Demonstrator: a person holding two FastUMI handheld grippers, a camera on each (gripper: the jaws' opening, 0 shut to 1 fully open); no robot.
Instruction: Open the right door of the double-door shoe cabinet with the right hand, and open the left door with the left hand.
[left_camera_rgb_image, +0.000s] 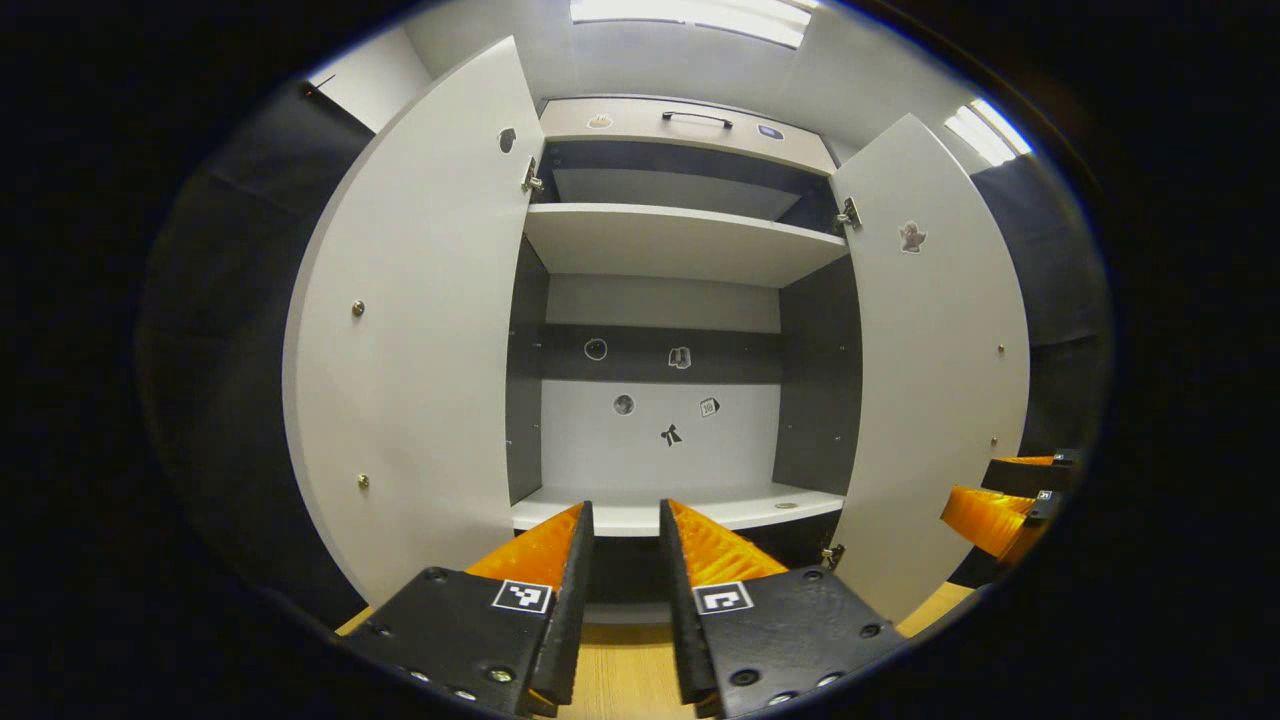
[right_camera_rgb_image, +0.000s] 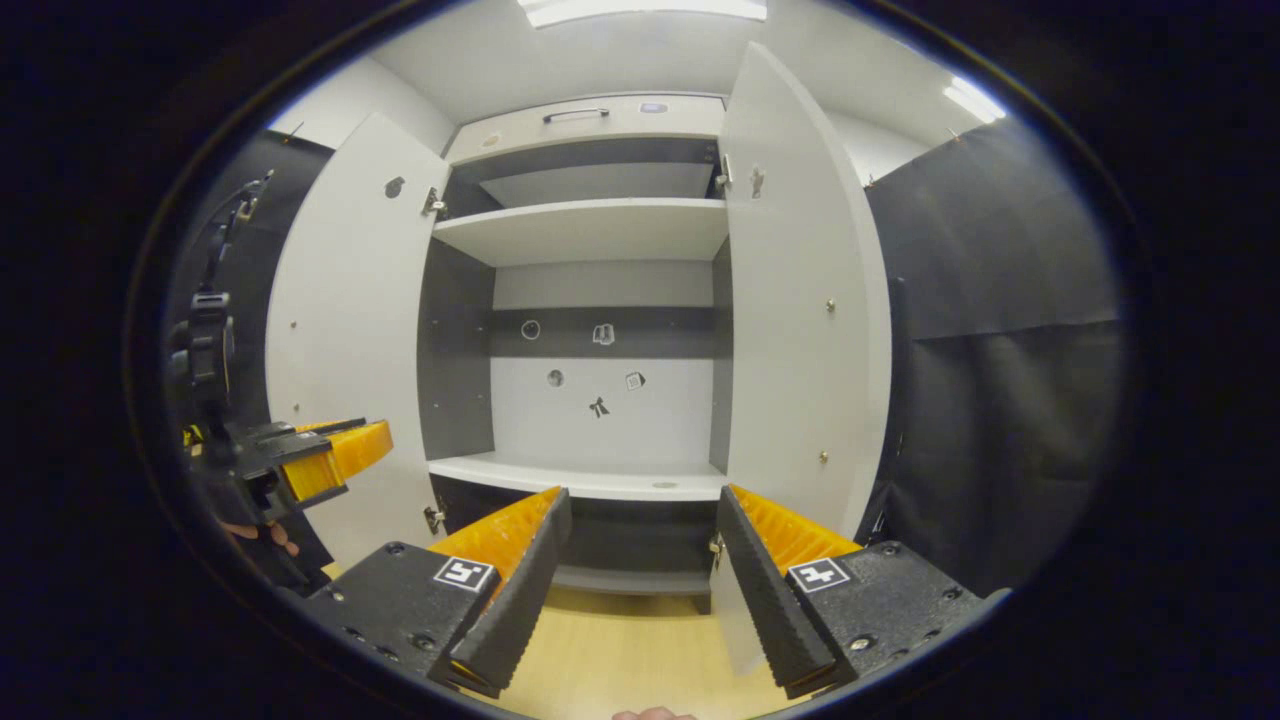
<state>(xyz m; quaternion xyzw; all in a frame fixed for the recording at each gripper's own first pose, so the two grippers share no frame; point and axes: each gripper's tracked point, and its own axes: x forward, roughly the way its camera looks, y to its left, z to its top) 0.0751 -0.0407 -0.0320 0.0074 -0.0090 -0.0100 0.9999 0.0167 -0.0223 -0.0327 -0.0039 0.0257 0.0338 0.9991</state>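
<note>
The white shoe cabinet (left_camera_rgb_image: 660, 240) stands straight ahead with both doors swung wide. Its left door (left_camera_rgb_image: 420, 330) and right door (left_camera_rgb_image: 940, 370) angle out toward me, baring the shelves and a stickered back panel (left_camera_rgb_image: 660, 420). My left gripper (left_camera_rgb_image: 626, 508) hangs before the lower shelf, narrowly open and holding nothing. The right gripper (left_camera_rgb_image: 968, 487) shows by the right door's outer edge. In the right gripper view, the right gripper (right_camera_rgb_image: 643, 492) is wide open, and the right door (right_camera_rgb_image: 800, 300) has its lower corner beside one finger, ungripped. The left gripper (right_camera_rgb_image: 375, 432) hovers before the left door (right_camera_rgb_image: 350, 300).
A top drawer with a dark handle (left_camera_rgb_image: 697, 118) sits above the shelves. Black cloth walls (right_camera_rgb_image: 1000, 330) flank the cabinet on both sides. Light wooden floor (left_camera_rgb_image: 625, 670) lies below. A hand (right_camera_rgb_image: 260, 535) holds the left gripper.
</note>
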